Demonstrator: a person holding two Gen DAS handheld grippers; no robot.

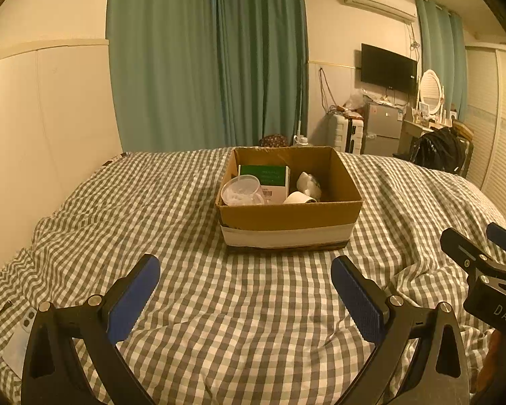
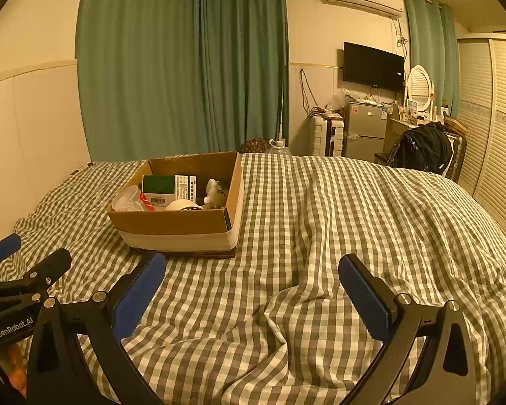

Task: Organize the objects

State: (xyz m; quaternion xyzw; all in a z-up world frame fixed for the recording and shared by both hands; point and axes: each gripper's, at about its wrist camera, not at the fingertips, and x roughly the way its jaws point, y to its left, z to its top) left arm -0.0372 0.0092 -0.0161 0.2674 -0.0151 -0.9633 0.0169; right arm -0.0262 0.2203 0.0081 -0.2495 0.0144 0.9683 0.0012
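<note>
Both the left gripper and right gripper hang wide open, empty. The cardboard box looks filled; next likely means finding anything loose

Bare bedspread — box ahead

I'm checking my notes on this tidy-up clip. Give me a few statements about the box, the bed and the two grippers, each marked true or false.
1. The box sits on the checked bedcover. True.
2. The box is empty. False: it holds a green-and-white carton, a clear tub, a tape roll and more.
3. The left gripper is open and holds nothing. True.
4. The right gripper is shut on the tape roll. False: its fingers stand wide apart over bare bedcover.
5. A phone lies on the bed by the left gripper. True.
6. The curtains are red. False: they are green.
</note>
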